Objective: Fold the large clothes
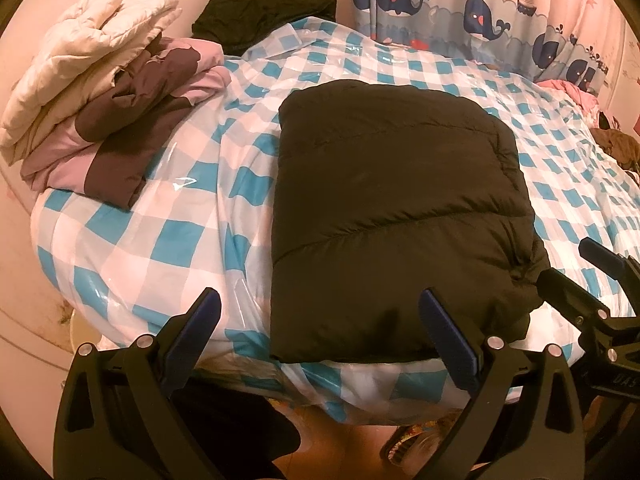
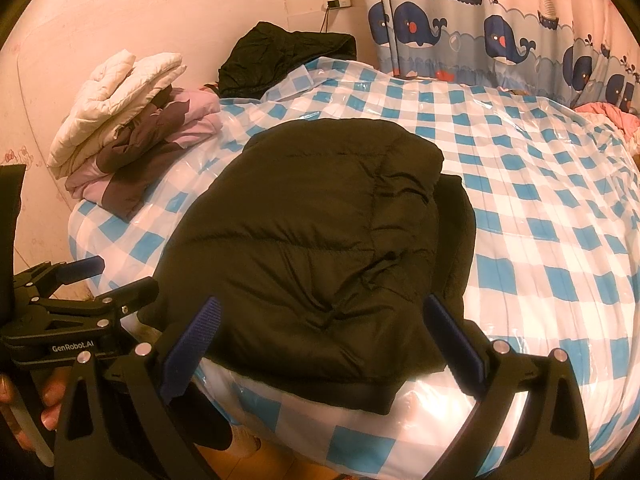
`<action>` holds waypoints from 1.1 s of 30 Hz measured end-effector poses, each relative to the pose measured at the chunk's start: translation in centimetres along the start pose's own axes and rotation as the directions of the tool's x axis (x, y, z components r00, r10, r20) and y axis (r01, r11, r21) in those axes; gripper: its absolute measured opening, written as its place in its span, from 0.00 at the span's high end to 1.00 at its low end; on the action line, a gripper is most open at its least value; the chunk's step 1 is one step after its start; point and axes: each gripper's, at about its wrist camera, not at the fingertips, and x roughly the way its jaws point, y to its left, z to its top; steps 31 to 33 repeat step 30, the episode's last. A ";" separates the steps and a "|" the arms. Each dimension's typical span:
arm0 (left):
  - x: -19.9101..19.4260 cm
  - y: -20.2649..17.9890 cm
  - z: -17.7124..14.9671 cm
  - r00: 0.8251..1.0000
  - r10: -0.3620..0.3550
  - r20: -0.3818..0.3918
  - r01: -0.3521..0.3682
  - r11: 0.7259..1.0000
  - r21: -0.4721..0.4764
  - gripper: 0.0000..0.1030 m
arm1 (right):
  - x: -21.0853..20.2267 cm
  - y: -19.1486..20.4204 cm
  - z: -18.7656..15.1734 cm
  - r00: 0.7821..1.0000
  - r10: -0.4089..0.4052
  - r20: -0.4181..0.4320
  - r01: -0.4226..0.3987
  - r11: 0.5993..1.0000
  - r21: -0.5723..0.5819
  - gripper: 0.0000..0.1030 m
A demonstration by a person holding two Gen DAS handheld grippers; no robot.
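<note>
A black puffer jacket (image 1: 396, 216) lies folded into a rectangle on the blue-and-white checked bed cover (image 1: 160, 240). It also shows in the right wrist view (image 2: 320, 240), near the bed's front edge. My left gripper (image 1: 320, 320) is open and empty at the jacket's near left corner. My right gripper (image 2: 324, 324) is open and empty over the jacket's near edge; it appears in the left wrist view (image 1: 580, 276) at the jacket's right corner. The left gripper shows in the right wrist view (image 2: 120, 276) at the far left.
A stack of folded clothes, cream on top of pink and purple (image 1: 100, 100), sits at the bed's back left. A loose black garment (image 1: 260, 12) lies against the wall. Whale-print curtains (image 1: 500, 12) hang behind. Pink and brown clothes (image 1: 600, 120) lie at the right.
</note>
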 end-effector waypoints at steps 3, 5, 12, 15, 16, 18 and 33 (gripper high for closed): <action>0.0 -0.1 -0.1 1.000 -0.003 -0.005 0.003 1.000 0.000 0.07 | 0.0 0.0 0.0 1.000 0.000 0.000 0.000 1.000 0.000 0.05; 0.1 -0.2 -0.1 1.000 0.000 -0.004 0.000 1.000 0.003 0.07 | 0.0 0.0 0.0 1.000 0.000 0.000 0.000 1.000 0.001 0.05; 0.0 -0.2 -0.2 1.000 0.023 0.010 -0.023 1.000 0.008 0.07 | 0.0 0.1 -0.2 1.000 0.002 -0.001 -0.002 1.000 0.000 0.05; -0.6 -0.3 -0.3 0.997 0.043 0.061 -0.045 0.999 0.021 0.08 | 0.0 0.1 -0.2 1.000 0.001 0.000 -0.001 1.000 0.001 0.05; -0.8 -0.3 -0.3 0.995 0.060 0.077 -0.062 0.998 0.022 0.08 | 0.0 0.1 -0.1 1.000 0.001 0.000 -0.001 1.000 0.002 0.05; -1.2 -0.4 -0.2 0.994 0.064 0.091 -0.067 0.997 0.031 0.08 | 0.0 0.1 -0.1 1.000 0.001 0.001 -0.001 1.000 0.003 0.05; -0.5 -0.5 -0.1 0.998 0.041 0.043 -0.043 0.999 0.030 0.08 | -0.3 0.5 -0.4 1.000 0.002 0.008 -0.002 1.000 0.011 0.05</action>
